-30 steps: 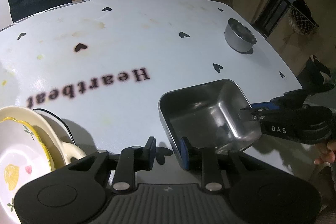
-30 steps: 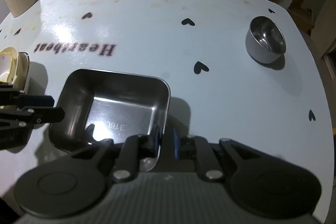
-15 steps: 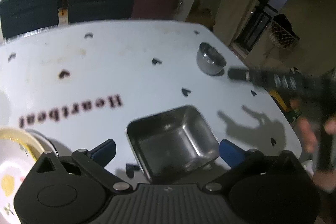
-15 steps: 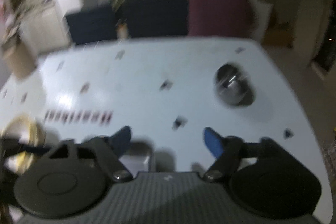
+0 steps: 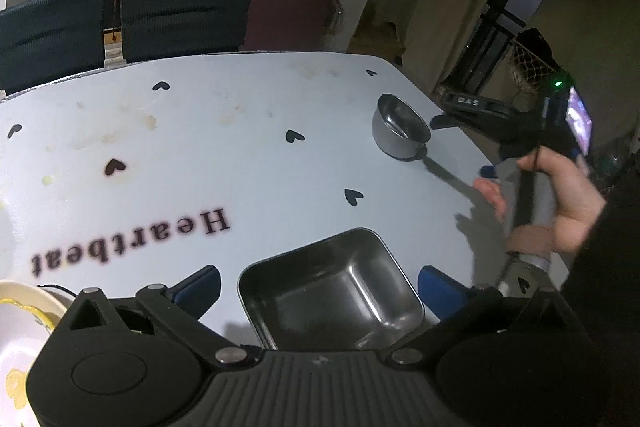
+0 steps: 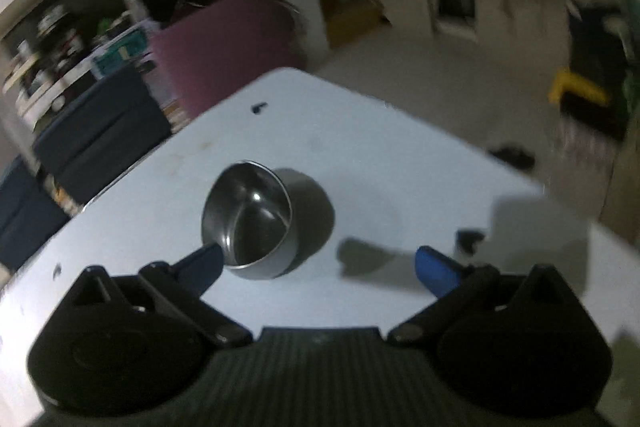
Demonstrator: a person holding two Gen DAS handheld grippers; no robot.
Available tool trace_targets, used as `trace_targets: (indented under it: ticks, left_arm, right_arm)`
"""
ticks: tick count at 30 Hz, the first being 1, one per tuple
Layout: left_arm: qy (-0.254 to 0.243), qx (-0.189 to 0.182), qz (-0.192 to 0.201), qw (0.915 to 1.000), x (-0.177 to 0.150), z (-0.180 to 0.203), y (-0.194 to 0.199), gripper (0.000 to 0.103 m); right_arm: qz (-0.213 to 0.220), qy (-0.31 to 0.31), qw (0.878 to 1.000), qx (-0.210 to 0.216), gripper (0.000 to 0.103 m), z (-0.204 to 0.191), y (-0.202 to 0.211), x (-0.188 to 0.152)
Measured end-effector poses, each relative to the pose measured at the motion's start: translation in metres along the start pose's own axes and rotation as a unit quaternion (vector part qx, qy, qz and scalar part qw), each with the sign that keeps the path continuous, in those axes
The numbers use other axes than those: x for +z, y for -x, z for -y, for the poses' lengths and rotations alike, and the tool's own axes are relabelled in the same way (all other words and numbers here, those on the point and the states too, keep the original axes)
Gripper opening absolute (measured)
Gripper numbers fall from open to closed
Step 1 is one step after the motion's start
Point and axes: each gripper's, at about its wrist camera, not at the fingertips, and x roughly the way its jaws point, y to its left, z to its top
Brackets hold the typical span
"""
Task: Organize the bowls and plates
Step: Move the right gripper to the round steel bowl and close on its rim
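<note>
floral plate (image 5: 16, 355): far left, at the table's near edge, only partly in frame; what sits under it is unclear.
left gripper (image 5: 320, 287): jaws spread fully wide, nothing pressed between the pads. hangs over the near edge of the table (image 5: 240, 147), tilted down toward it.
square steel tray (image 5: 332, 291): rests flat on the table, directly under the left gripper, between the two blue fingertips (image 5: 200, 287) but apart from both. one corner points away toward the table's middle.
round steel bowl (image 5: 400, 129): upright on the table, near the far right corner, well apart from the tray.
right gripper (image 6: 320, 263): jaws opening, nearly at full spread, nothing clamped. in the left wrist view its body appears right of the bowl, carried by the person's hand (image 5: 560, 211).
bowl vs right gripper: in the right wrist view the round steel bowl (image 6: 250, 219) lies ahead and left of centre; the left fingertip (image 6: 204, 265) sits just beside its near wall, contact not certain in the blur. the right fingertip is well off to the other side, over bare table.
nearer hand: right, by a clear margin.
judgement: the bowl is round, so no axis matters; a shift of the right gripper toward its left should centre the bowl.
</note>
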Motion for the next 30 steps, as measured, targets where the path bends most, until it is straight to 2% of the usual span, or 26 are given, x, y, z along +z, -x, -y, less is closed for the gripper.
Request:
trace_targets:
  ticks: [4, 5, 7, 9, 11, 13, 14, 15, 16, 18, 24, 28, 30]
  left_arm:
    - [0.012, 0.001, 0.0, 0.9999, 0.004, -0.009, -0.005, 0.103]
    - [0.016, 0.001, 0.0, 0.9999, 0.005, -0.011, -0.005, 0.103]
    - [0.024, 0.0, -0.001, 0.9997, 0.007, -0.016, -0.006, 0.103]
    - [0.028, -0.002, -0.001, 0.9996, 0.008, -0.018, -0.007, 0.103]
    - [0.031, -0.002, -0.002, 0.9995, 0.009, -0.021, -0.007, 0.103]
    - [0.033, -0.001, -0.003, 0.9995, 0.01, -0.022, -0.007, 0.103]
    - [0.034, -0.001, -0.002, 0.9994, 0.01, -0.022, -0.007, 0.103]
    - [0.035, -0.002, -0.003, 0.9994, 0.01, -0.022, -0.007, 0.103]
    - [0.036, -0.003, -0.004, 0.9993, 0.01, -0.023, -0.007, 0.103]
    - [0.039, -0.006, -0.006, 0.9992, 0.011, -0.023, -0.006, 0.103]
    - [0.042, -0.001, 0.009, 0.9991, 0.014, -0.024, 0.0, 0.103]
    - [0.049, 0.009, 0.016, 0.9986, 0.017, -0.031, -0.001, 0.1]
    - [0.058, 0.012, 0.017, 0.9981, 0.018, -0.037, -0.003, 0.095]
  right_arm:
    - [-0.03, -0.066, 0.997, 0.022, 0.102, -0.003, -0.02, -0.006]
    - [-0.034, -0.078, 0.996, 0.029, 0.099, -0.005, -0.024, -0.006]
    - [-0.039, -0.09, 0.994, 0.042, 0.088, -0.009, -0.029, -0.006]
    - [-0.048, -0.092, 0.994, 0.042, 0.07, -0.016, -0.031, -0.01]
    - [-0.058, -0.094, 0.993, 0.037, 0.057, -0.021, -0.037, -0.01]
    - [-0.057, -0.107, 0.992, 0.037, 0.052, -0.019, -0.04, -0.009]
    - [-0.057, -0.109, 0.992, 0.036, 0.046, -0.018, -0.038, -0.008]
    - [-0.057, -0.105, 0.992, 0.035, 0.037, -0.018, -0.037, -0.006]
    - [-0.056, -0.098, 0.993, 0.033, 0.035, -0.018, -0.036, -0.005]
    - [-0.059, -0.083, 0.994, 0.026, 0.021, -0.017, -0.036, -0.004]
    - [-0.079, -0.041, 0.996, 0.026, 0.009, -0.018, -0.035, -0.002]
    - [-0.097, 0.037, 0.993, 0.046, 0.005, -0.041, -0.031, -0.01]
    - [-0.106, 0.087, 0.989, 0.059, 0.005, -0.057, -0.028, -0.018]
